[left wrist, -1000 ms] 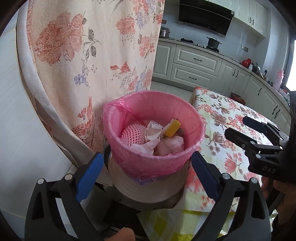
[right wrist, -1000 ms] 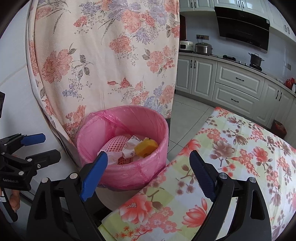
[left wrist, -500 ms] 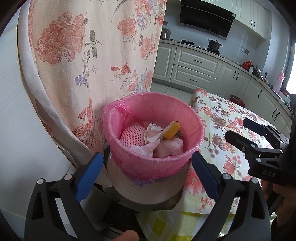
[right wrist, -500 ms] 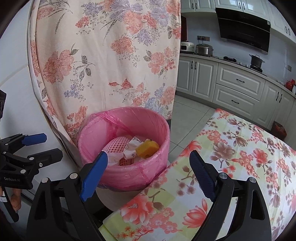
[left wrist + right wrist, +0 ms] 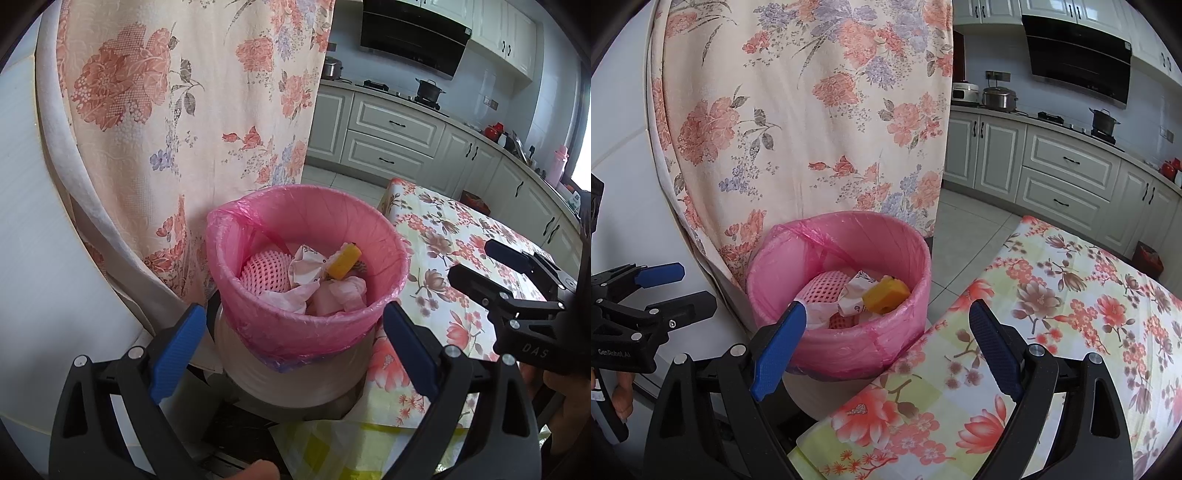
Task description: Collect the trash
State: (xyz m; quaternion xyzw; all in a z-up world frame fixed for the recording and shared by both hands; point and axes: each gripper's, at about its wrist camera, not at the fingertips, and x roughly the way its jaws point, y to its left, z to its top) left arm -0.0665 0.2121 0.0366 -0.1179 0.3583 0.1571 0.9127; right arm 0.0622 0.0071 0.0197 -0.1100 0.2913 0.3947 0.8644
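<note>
A white bin lined with a pink bag (image 5: 306,325) stands beside the table, also in the right wrist view (image 5: 849,343). Inside lie a yellow sponge piece (image 5: 345,256) (image 5: 886,293), a pink foam net (image 5: 264,271) (image 5: 822,288) and crumpled paper (image 5: 304,260) (image 5: 855,293). My left gripper (image 5: 293,345) is open and empty, its fingers either side of the bin's front. My right gripper (image 5: 884,345) is open and empty, over the bin's right edge and the table corner; it also shows in the left wrist view (image 5: 491,267). The left gripper shows at left in the right wrist view (image 5: 672,284).
A floral tablecloth covers the table (image 5: 1071,332) right of the bin. A floral curtain (image 5: 812,110) hangs behind the bin, a white wall (image 5: 33,240) at left. Kitchen cabinets (image 5: 1063,170) and tiled floor (image 5: 967,229) lie beyond.
Both grippers have drifted slightly; the bin sits a little lower and nearer centre in each view. Jaws stay open and the bin's contents are unchanged.
</note>
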